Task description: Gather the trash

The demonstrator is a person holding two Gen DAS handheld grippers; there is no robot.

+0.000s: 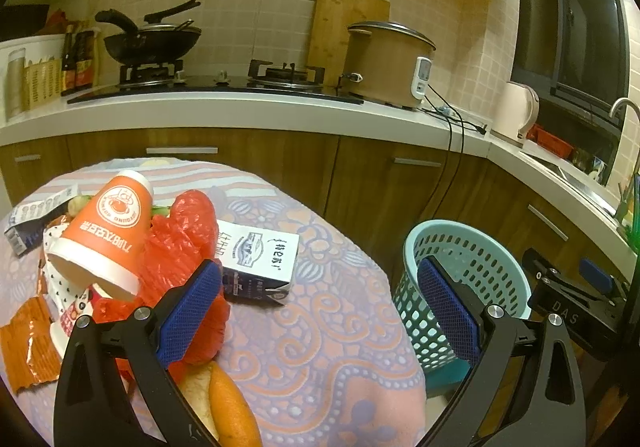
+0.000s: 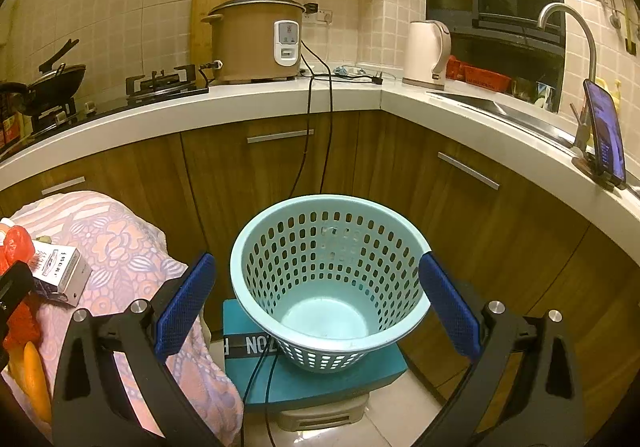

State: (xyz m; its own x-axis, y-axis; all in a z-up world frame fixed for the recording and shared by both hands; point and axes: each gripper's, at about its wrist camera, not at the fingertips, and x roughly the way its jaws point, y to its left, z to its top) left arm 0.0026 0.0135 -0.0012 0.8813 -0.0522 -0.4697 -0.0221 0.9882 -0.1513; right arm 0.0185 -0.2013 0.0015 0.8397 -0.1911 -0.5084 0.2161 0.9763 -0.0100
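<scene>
Trash lies on a table under a floral cloth point(image 1: 320, 327): an orange paper cup point(image 1: 104, 235) tipped on its side, a red plastic bag point(image 1: 180, 247), a white milk carton point(image 1: 260, 263), an orange wrapper point(image 1: 24, 347) and orange peel point(image 1: 228, 407). My left gripper point(image 1: 320, 307) is open and empty above the cloth, its left finger over the red bag. A light-blue perforated basket point(image 2: 332, 279) stands empty to the right of the table on a teal box point(image 2: 312, 375). My right gripper point(image 2: 316, 299) is open and empty, its fingers either side of the basket. The carton point(image 2: 60, 271) also shows in the right wrist view.
Wooden cabinets and a white counter point(image 2: 240, 103) run behind, with a rice cooker point(image 2: 256, 43), kettle point(image 2: 426, 55), stove and wok point(image 1: 152, 43), sink tap and a phone on a stand point(image 2: 604, 135). Black cables hang down in front of the cabinets near the basket.
</scene>
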